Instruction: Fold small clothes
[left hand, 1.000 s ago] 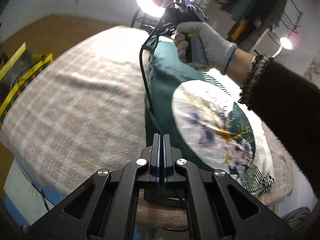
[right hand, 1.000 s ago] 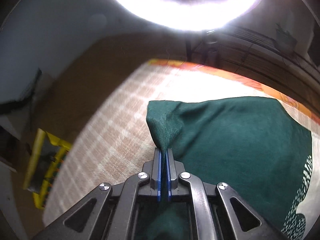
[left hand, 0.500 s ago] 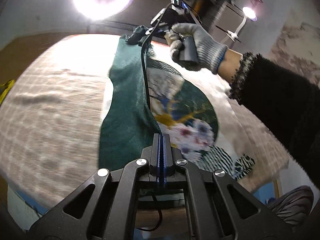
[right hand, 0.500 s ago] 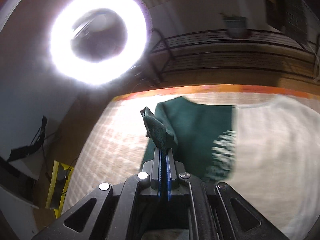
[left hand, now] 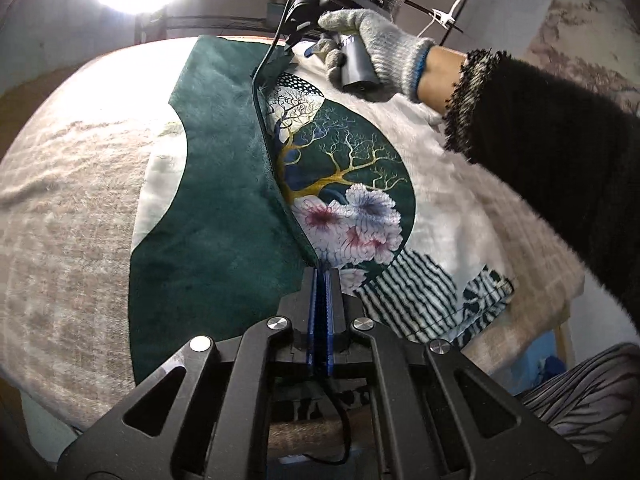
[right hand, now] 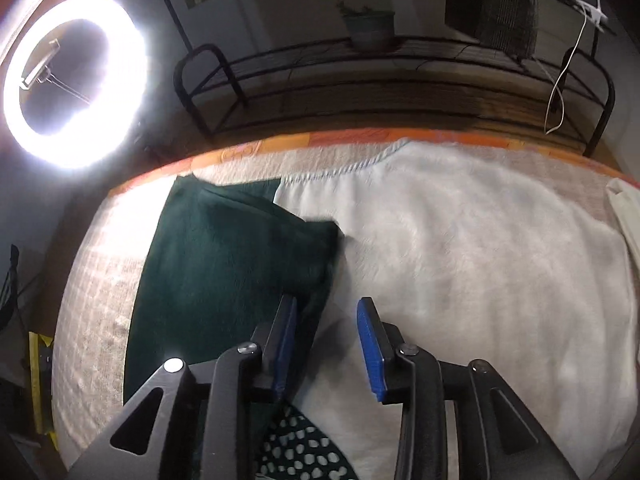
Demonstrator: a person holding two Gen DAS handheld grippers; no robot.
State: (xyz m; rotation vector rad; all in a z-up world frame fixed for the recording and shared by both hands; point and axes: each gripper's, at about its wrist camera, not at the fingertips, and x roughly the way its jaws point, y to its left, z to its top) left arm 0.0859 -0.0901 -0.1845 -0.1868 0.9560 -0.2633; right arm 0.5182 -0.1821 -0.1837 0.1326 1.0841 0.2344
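left gripper (left hand: 320,274): blue-padded jaws pressed together, pinching the near corner of the folded green flap of the garment (left hand: 224,184). fold edge runs from that pinch straight away toward the far end. right gripper (right hand: 328,312): jaws have just been opening, now parted to a narrow gap, pads pressing on nothing; the green flap's far corner lies just ahead of and beside the left pad, loose on the white part of the cloth.

garment lies flat on a checked beige blanket (left hand: 60,240) covering the table. green side panel is folded over onto the printed front; golden tree and pale flowers show beside the fold, striped black-and-white patch at the near hem.

from the left wrist view, a gloved hand (left hand: 372,52) holds the right gripper's handle above the far end of the fold; fuzzy black sleeve (left hand: 552,152) behind it. black cable (left hand: 264,92) trails along the fold line.

ring light (right hand: 76,80) glares at far left. black metal rack (right hand: 360,80) behind the table.
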